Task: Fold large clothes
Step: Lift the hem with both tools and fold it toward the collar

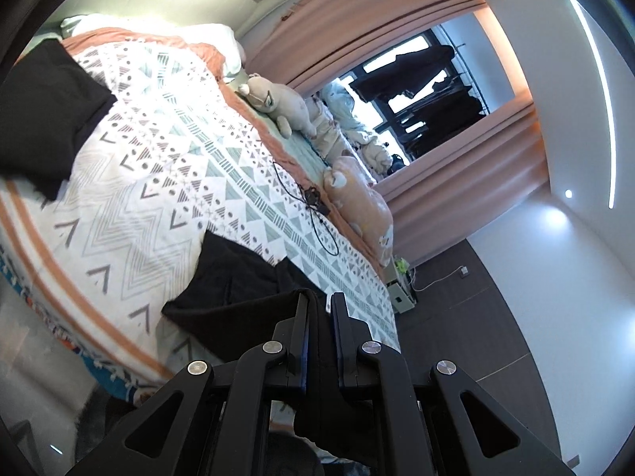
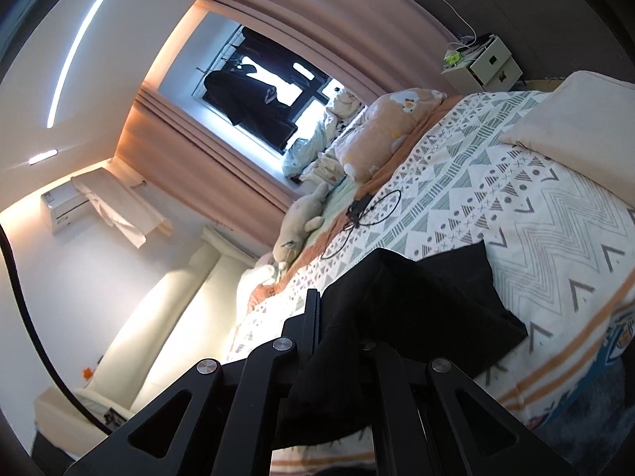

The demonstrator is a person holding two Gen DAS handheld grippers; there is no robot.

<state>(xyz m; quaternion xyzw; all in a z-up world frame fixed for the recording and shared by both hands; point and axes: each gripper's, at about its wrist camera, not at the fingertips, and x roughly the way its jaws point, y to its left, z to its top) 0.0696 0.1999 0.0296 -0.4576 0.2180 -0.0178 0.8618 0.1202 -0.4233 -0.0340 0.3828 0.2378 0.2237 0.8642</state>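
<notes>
In the left wrist view the left gripper (image 1: pixel 321 301) has its 2 fingers (image 1: pixel 302 317) drawn close together, clamped on a fold of the black garment (image 1: pixel 238 277) — the cloth runs up between the pads and hangs down behind them. From the grip the garment spreads left and away over the near part of the bed (image 1: pixel 158 166), which wears a white cover patterned with grey and green triangles and orange stripes. A second black stretch of cloth (image 1: pixel 47 119) lies at the far left on the same cover, well apart from the held piece; whether the 2 join cannot be told. A black cable (image 1: pixel 317 214) coils on the cover near the right edge, beside a row of plush toys (image 1: pixel 278 103). Beyond them pink curtains (image 1: pixel 357 20) frame a window. In the right wrist view the right gripper (image 2: pixel 337 317) is likewise closed on the garment (image 2: pixel 428 289): the left finger (image 2: pixel 312 317) shows, the right one is covered by the draped cloth. The garment lies folded over on the cover just past the fingers, its far edge stopping short of the cable (image 2: pixel 365 214). A cream pillow (image 2: pixel 575 127) lies at the far right of the bed (image 2: pixel 555 238) — toys (image 2: pixel 381 131) and curtains (image 2: pixel 246 150) behind.
</notes>
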